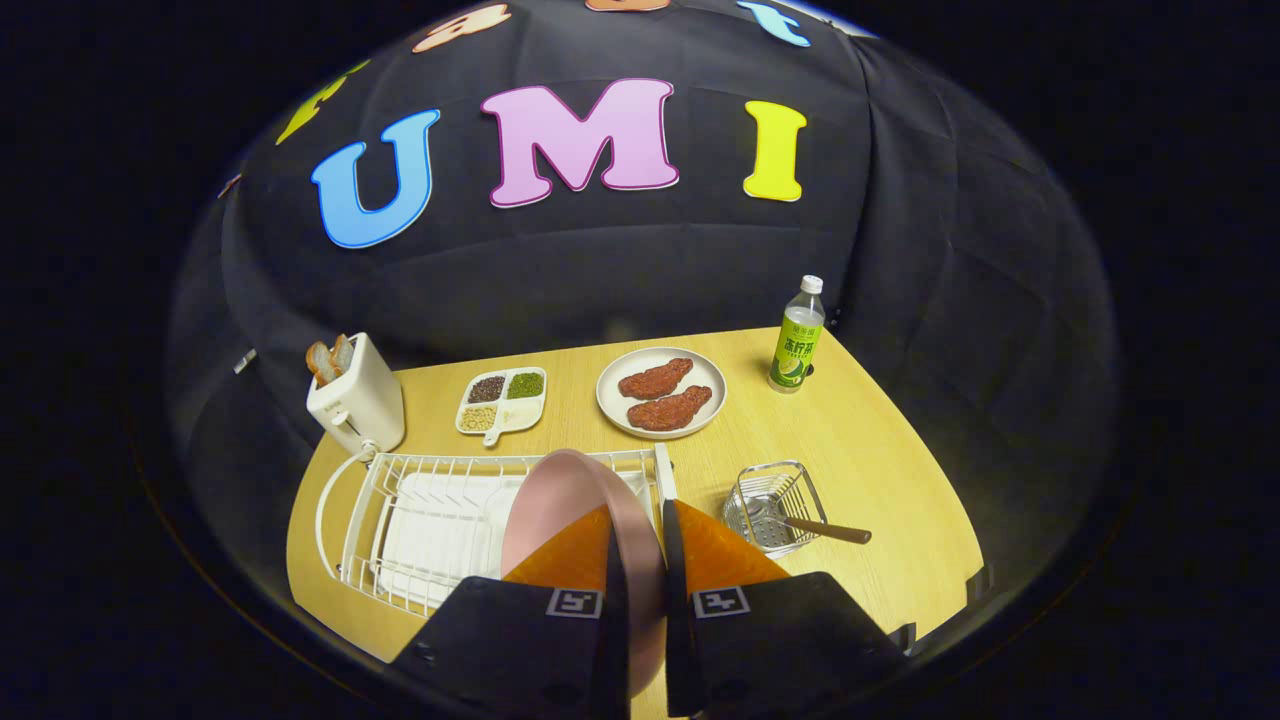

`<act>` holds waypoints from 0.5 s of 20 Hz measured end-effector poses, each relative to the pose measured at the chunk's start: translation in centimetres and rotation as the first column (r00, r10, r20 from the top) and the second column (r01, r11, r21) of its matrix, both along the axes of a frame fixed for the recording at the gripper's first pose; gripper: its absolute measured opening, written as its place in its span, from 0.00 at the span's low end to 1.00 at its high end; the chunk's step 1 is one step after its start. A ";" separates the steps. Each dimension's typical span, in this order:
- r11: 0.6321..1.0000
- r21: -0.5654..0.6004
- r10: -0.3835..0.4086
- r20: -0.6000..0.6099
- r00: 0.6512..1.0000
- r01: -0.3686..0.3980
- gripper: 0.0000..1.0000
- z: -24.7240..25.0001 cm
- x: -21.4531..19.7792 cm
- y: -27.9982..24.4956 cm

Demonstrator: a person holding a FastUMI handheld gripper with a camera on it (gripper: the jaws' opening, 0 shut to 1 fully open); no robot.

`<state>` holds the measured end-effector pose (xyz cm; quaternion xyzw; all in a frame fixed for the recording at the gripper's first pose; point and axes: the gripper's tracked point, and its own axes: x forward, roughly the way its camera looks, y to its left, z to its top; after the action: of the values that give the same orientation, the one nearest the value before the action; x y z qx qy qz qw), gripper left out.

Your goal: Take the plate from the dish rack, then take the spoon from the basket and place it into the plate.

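Your gripper (641, 535) is clamped on the pink plate (560, 500), both fingers pressing its rim edge-on. The plate stands upright above the white dish rack (400, 520) at the desk's (870, 440) near edge. The spoon (820, 528) lies in the wire basket (775, 505), just right of your fingers.
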<state>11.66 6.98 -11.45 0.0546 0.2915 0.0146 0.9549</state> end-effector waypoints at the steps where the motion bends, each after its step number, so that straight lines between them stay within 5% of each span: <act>1: 1.000 0.026 0.000 -0.009 1.000 0.001 0.18 -0.1 -0.9 -0.3; 10: 0.978 0.194 0.099 -0.138 0.986 -0.071 0.18 -5.5 -12.5 -0.9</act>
<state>-0.86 6.11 -16.95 0.1331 0.3603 0.0790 0.9199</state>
